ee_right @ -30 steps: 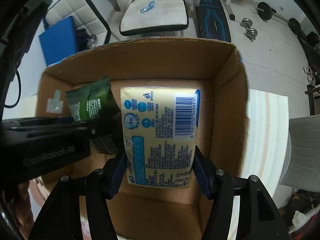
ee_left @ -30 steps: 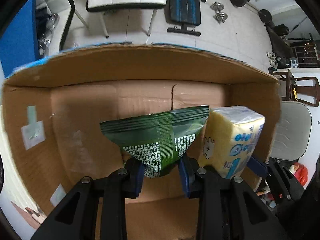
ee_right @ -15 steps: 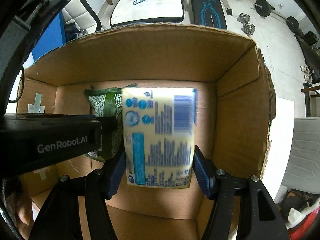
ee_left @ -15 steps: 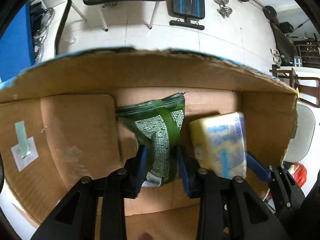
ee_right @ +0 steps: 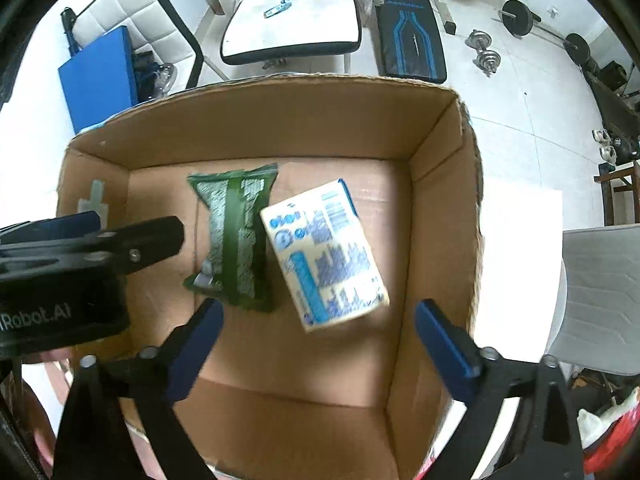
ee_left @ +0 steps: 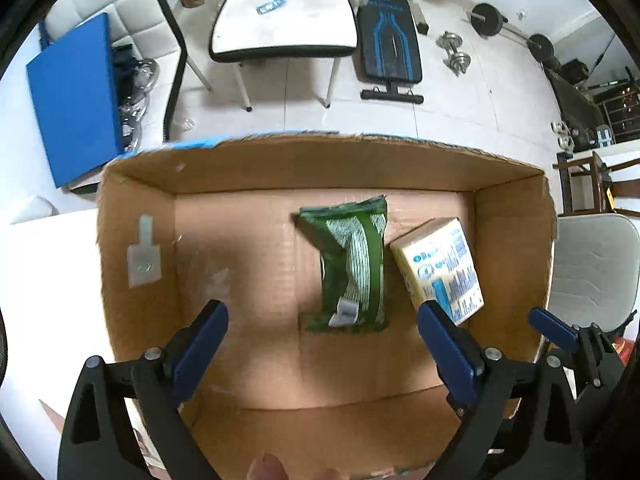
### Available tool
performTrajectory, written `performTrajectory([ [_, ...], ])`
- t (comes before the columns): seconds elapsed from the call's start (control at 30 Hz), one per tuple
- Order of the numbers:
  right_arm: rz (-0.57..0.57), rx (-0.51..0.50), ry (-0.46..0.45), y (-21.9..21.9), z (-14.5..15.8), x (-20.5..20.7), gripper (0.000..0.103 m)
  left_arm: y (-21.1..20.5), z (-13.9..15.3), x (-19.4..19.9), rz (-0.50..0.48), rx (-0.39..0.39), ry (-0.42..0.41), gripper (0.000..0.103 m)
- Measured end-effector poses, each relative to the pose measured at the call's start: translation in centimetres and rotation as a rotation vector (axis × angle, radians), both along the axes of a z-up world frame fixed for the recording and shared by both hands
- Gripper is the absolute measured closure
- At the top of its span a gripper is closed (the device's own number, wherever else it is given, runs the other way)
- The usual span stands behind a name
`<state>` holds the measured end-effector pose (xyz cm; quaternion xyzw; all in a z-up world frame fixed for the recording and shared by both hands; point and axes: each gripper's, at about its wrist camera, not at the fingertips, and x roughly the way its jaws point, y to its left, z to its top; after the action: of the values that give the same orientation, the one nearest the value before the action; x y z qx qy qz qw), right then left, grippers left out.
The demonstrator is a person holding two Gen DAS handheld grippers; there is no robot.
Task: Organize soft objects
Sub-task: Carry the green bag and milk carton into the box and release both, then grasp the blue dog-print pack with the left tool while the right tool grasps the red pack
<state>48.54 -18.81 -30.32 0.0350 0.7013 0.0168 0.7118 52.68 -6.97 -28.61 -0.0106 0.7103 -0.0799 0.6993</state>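
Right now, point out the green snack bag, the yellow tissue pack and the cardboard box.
green snack bag (ee_left: 352, 268), left wrist view, middle of its printed face.
yellow tissue pack (ee_right: 326, 254), right wrist view, centre of its printed top face.
cardboard box (ee_right: 280, 120), right wrist view, inner face of the far wall.

- Cardboard box (ee_left: 136, 248) open at top, walls on all four sides limit sideways entry.
- Floor left of green bag (ee_left: 352, 264) bare, widest free area.
- Green bag and yellow tissue pack (ee_left: 440, 264) sit just beside each other, narrow gap.
- Tissue pack near right wall, little room there.
- Left gripper (ee_left: 322, 344) and right gripper (ee_right: 318, 340) spread wide above near floor, crowding each other.
- Near floor strip bare.
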Motion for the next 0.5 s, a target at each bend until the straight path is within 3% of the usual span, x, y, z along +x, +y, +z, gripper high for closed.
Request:
performTrajectory([
  [0.07, 0.006, -0.011, -0.01, 0.2, 0.5, -0.8, 0.0, 0.3, 0.7, -0.9, 0.012, -0.001, -0.026, 0.001],
  [0.3, 0.005, 0.003, -0.07, 0.5, 3.7, -3.7, 0.0, -0.2, 4.6, -4.5, 0.0, 0.023, -0.122, 0.001],
  [0.5, 0.004, 0.04, -0.13, 0.1, 7.5, -6.3, 0.0, -0.5, 9.7, -7.7, -0.004, 0.015, -0.248, 0.001],
])
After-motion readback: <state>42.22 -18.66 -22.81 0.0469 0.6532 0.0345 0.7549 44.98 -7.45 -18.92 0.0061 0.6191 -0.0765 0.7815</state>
